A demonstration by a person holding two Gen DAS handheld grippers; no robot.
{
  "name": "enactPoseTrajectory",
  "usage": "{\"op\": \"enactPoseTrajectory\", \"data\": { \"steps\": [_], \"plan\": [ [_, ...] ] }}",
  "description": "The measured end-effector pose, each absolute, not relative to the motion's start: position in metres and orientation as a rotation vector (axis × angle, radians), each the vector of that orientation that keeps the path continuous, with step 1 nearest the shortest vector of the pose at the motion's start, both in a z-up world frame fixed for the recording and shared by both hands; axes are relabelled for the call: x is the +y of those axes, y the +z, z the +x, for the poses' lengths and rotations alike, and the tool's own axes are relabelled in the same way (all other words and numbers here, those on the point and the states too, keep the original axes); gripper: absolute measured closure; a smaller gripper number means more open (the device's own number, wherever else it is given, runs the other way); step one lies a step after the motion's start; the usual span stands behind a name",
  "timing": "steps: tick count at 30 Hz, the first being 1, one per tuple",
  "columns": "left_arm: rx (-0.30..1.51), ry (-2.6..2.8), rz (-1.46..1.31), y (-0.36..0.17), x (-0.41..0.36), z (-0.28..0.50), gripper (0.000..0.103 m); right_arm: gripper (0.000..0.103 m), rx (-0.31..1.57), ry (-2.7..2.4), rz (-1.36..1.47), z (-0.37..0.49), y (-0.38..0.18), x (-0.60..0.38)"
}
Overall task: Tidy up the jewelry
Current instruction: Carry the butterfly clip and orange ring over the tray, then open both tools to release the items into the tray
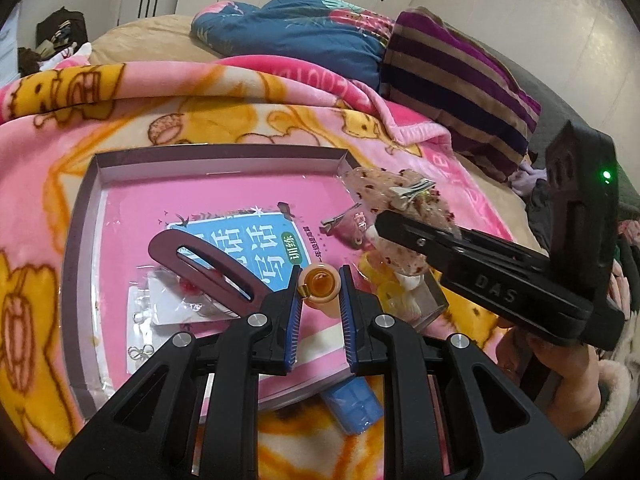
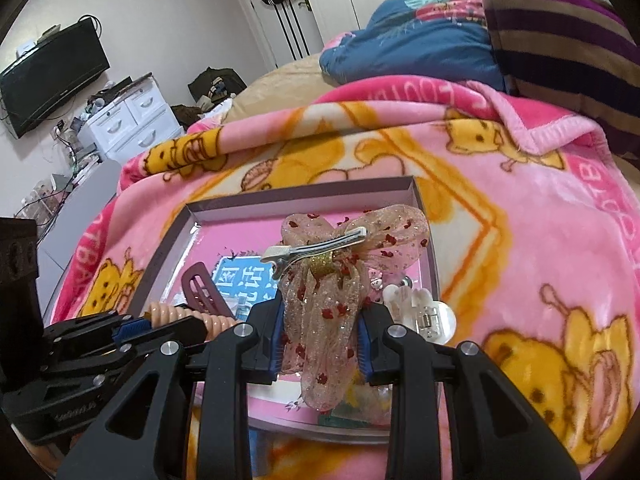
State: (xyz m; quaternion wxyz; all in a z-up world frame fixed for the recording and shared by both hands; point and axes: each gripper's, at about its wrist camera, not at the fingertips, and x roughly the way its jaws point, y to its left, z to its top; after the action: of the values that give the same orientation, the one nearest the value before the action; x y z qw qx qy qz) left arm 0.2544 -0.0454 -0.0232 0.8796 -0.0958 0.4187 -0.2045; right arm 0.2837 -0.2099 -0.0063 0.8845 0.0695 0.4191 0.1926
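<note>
My left gripper (image 1: 319,286) is shut on a peach spiral hair tie (image 1: 320,285), held above the shallow grey box (image 1: 88,200) with a pink book inside. The tie also shows at the left of the right wrist view (image 2: 188,316). My right gripper (image 2: 322,320) is shut on a sheer beige bow hair clip (image 2: 332,280) with red dots and a silver metal clip, held over the box's (image 2: 416,196) right part. In the left wrist view the bow (image 1: 396,204) hangs at the right gripper's (image 1: 384,220) tip. A maroon hair clip (image 1: 208,264) lies in the box.
Small packets of earrings (image 1: 172,304) and a pink clip (image 1: 352,228) lie in the box. A clear claw clip (image 2: 420,308) sits by its right side. A blue item (image 1: 352,408) pokes out under the box. Pink cartoon blanket (image 2: 520,240) covers the bed; striped pillow (image 1: 452,80) behind.
</note>
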Motion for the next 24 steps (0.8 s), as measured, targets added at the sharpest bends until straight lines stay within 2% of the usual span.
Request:
{"op": "enactPoseTrajectory", "data": {
  "steps": [6,9,17,24],
  "plan": [
    [0.884,-0.422,-0.204,-0.027,-0.04,0.258,0.092,0.074,0.892,0.396,0.139,0.292,-0.013,-0.206],
    [0.886,-0.415,-0.204,-0.027,-0.037,0.258,0.092,0.07,0.898,0.393,0.138,0.294,-0.015,-0.204],
    [0.891,-0.375,-0.206,-0.027,-0.027,0.258,0.081,0.034,0.893,0.392,0.169,0.29,-0.013,-0.209],
    [0.882,-0.338,-0.212,-0.022,-0.015,0.256,0.072,0.023,0.837,0.393,0.211,0.265,0.003,-0.221]
  ]
}}
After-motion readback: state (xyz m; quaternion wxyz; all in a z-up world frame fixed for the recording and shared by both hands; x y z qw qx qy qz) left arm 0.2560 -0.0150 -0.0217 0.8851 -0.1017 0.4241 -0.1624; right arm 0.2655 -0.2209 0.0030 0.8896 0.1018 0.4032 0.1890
